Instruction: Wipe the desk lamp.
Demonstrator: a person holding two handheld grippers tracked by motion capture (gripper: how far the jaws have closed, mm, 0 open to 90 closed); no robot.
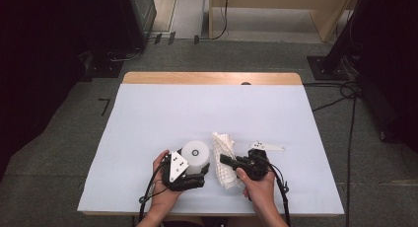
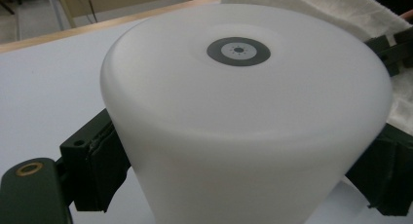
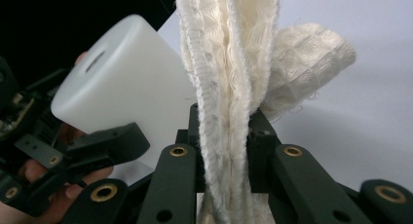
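Observation:
A white plastic cylinder (image 1: 195, 154) with a small dark ring on its top face stands near the front of the table. My left gripper (image 1: 197, 164) is shut on the white cylinder (image 2: 243, 126), one black pad (image 2: 95, 165) pressing on each side. To its right, a cream waffle-weave cloth (image 1: 224, 160) hangs crumpled, touching the table. My right gripper (image 1: 224, 161) points left and is shut on the cloth. In the right gripper view the cloth (image 3: 229, 78) rises in folds from between the jaws of the right gripper (image 3: 226, 136), with the cylinder (image 3: 126, 83) and left gripper (image 3: 97, 146) just beyond.
A white sheet (image 1: 197, 108) covers the table, with a wooden strip (image 1: 212, 78) bare at the far edge. Cables (image 1: 345, 94) lie on the grey floor at the right, and dark equipment (image 1: 118, 19) stands at the back left.

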